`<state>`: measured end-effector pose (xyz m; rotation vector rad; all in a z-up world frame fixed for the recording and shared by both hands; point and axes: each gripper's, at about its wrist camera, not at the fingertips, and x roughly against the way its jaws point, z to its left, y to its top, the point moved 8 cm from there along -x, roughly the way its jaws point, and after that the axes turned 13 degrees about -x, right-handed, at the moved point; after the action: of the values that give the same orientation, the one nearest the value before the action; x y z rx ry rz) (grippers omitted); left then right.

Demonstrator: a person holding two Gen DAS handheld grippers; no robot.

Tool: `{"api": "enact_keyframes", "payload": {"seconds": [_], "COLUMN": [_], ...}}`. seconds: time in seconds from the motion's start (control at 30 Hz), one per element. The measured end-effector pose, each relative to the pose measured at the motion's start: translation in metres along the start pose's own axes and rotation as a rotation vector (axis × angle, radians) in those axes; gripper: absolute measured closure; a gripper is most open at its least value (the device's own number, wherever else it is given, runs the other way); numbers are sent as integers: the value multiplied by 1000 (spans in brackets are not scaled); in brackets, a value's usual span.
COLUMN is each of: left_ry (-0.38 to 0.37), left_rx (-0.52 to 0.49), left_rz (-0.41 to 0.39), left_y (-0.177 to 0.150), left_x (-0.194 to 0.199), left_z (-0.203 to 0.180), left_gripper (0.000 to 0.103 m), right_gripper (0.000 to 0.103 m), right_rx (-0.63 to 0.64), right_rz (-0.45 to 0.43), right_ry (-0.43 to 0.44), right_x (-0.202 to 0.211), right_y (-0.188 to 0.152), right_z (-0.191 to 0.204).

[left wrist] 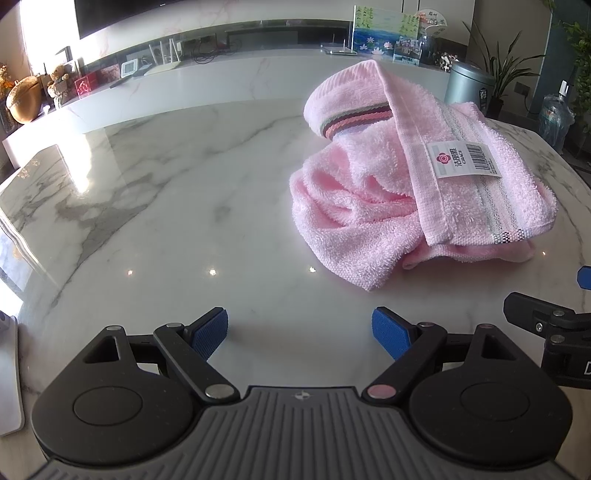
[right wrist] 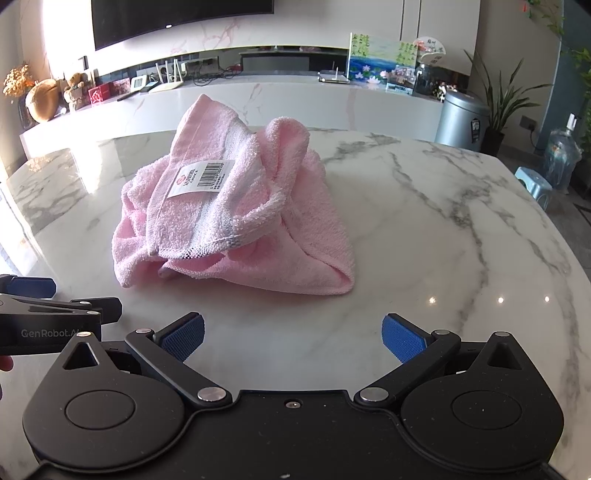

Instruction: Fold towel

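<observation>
On marble table (right wrist: 424, 229) — crumpled towel (right wrist: 229, 206) | both jaws apart, empty

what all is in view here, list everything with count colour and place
towel: one, pink, crumpled in a heap on the table, white barcode label on top
table: one, white marble with grey veins, under the towel
counter: one, white marble, behind the table
television: one, black, on the wall above the counter
painting: one, blue and green, standing on the counter at right
teddy bear: one, brown, on the counter at left
bin: one, silver, beyond the table at right
plant: one, green, beside the bin
water bottle: one, clear blue, on the floor far right
stool: one, light blue, by the bottle
left tongs: one, black with blue pads, open, short of the towel
right tongs: one, black with blue pads, open, short of the towel
</observation>
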<state>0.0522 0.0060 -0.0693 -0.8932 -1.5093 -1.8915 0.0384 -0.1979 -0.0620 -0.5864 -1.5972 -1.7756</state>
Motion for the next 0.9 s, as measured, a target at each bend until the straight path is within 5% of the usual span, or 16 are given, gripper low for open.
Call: {"api": "enact_keyframes", "payload": {"seconds": [0.7, 0.9], "left_ry": [2, -9], "left_rx": [4, -3], "left_rz": [4, -4], "left_y": [0, 4], "left_x": [0, 0], "left_z": [2, 3], "left_gripper": [18, 18], "right_gripper": [0, 15], "right_rx": [6, 23], "right_rz": [5, 0], "right_ry": [8, 20], "right_x": [-1, 0], "right_y": [-1, 2], "right_z": [2, 3]}}
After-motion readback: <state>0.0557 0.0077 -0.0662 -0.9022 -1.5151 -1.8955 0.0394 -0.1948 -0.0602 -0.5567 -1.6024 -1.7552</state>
